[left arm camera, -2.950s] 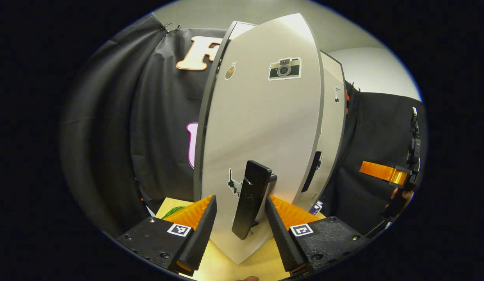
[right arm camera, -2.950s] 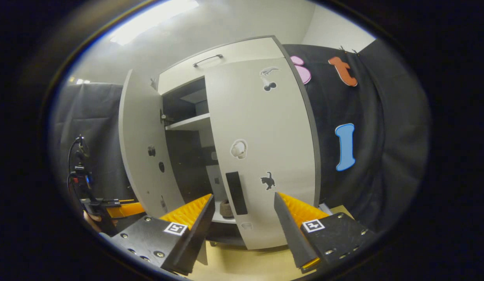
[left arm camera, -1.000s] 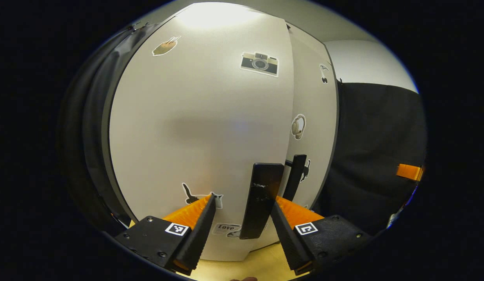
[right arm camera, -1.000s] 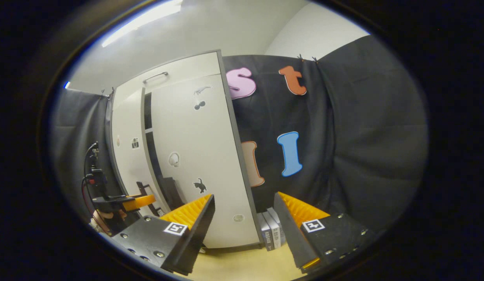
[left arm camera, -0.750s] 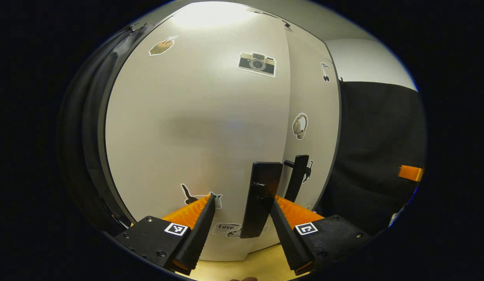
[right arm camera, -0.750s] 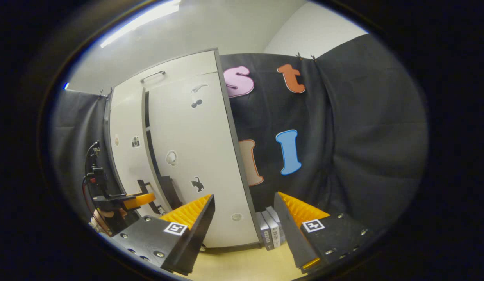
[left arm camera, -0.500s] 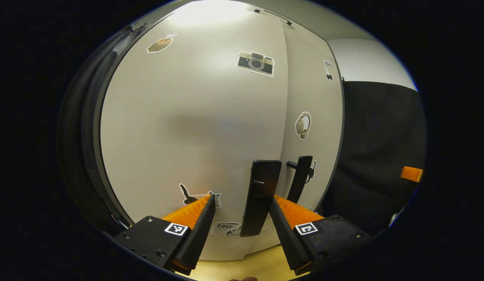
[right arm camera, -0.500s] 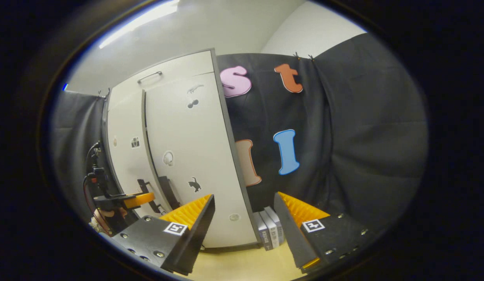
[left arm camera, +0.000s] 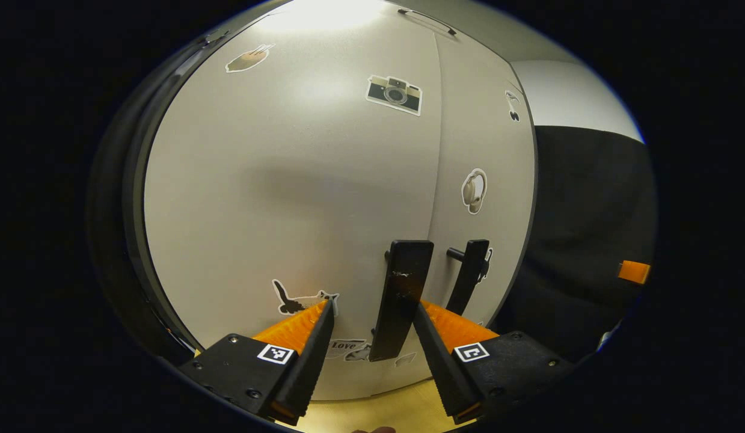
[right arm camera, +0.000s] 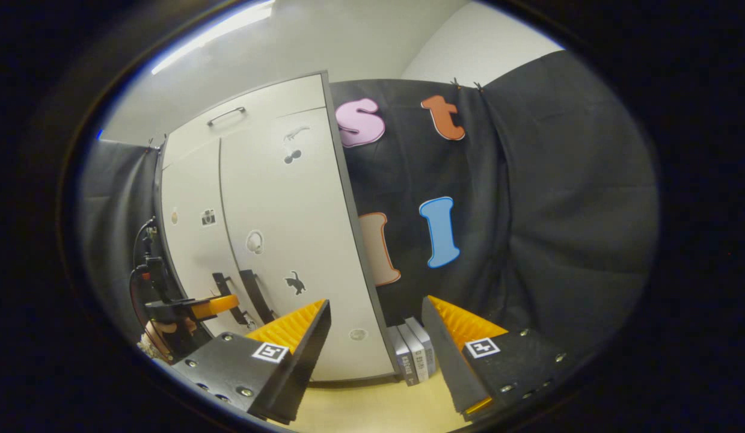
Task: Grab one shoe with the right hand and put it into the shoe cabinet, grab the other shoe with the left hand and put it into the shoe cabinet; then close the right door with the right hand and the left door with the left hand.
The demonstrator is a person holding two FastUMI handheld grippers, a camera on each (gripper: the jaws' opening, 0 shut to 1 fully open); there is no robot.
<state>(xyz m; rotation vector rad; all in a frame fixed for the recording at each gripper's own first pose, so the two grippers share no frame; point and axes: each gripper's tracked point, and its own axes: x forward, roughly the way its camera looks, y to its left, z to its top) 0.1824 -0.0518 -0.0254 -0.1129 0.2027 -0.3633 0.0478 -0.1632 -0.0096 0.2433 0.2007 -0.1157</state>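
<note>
Shoe cabinet (left arm camera: 300, 180) across most of the left gripper view, pale grey, both doors flat in one plane, interior and shoes hidden behind them. Left door (left arm camera: 276, 198) at frame centre with camera sticker (left arm camera: 394, 94) upper middle; right door (left arm camera: 486, 156) to its right with headphone sticker (left arm camera: 473, 191). Left door handle (left arm camera: 401, 299) standing upright between the spread jaws of the left gripper (left arm camera: 370, 313), touching or nearly touching the right-hand finger (left arm camera: 444, 328), apart from the other. Right door handle (left arm camera: 470, 276) just beside it, to the right.

In the right gripper view, shoe cabinet (right arm camera: 288, 252) at left of centre, seen obliquely; right gripper (right arm camera: 375, 313) at bottom with jaws spread on nothing, well apart from the cabinet. Left gripper (right arm camera: 213, 305) at lower left by the handles. Grey boxes (right arm camera: 411, 355) on the floor beside the cabinet's right side.

Against three seconds ago: left door swung from wide open to shut; dark gap between the doors, visible a second ago, now gone.
</note>
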